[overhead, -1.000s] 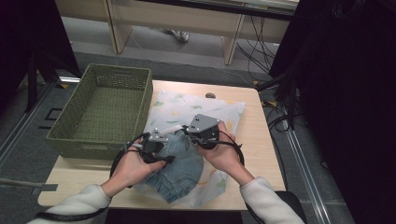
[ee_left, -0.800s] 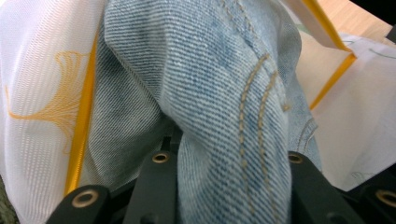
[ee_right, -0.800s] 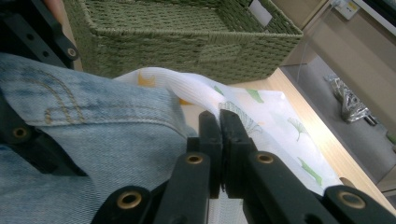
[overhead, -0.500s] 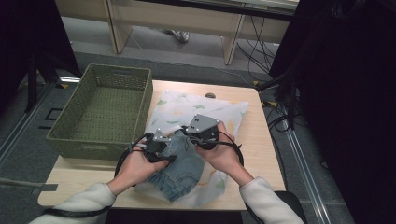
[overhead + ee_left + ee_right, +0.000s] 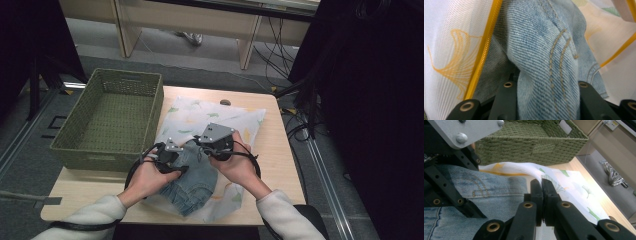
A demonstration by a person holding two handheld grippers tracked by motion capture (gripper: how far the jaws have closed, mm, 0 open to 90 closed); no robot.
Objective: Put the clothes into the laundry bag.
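Observation:
A pair of light blue jeans (image 5: 197, 185) lies bunched on a white mesh bag (image 5: 200, 112) printed with leaves, at the middle of the table. My left gripper (image 5: 179, 152) is shut on a fold of the jeans (image 5: 544, 50), which fills the gap between its jaws (image 5: 546, 87). The bag's mesh (image 5: 454, 50) and its yellow zipper (image 5: 486, 42) run just beside that fold. My right gripper (image 5: 202, 145) is shut on the bag's edge (image 5: 534, 173), with the white fabric pinched between the closed jaws (image 5: 541, 187). The jeans (image 5: 494, 187) lie right beside them.
A green woven basket (image 5: 107, 155) stands on the table's left part, close to my left hand, and looks to hold nothing. Bare wood (image 5: 280, 165) shows at the table's right edge. A small dark object (image 5: 225, 102) lies at the far edge.

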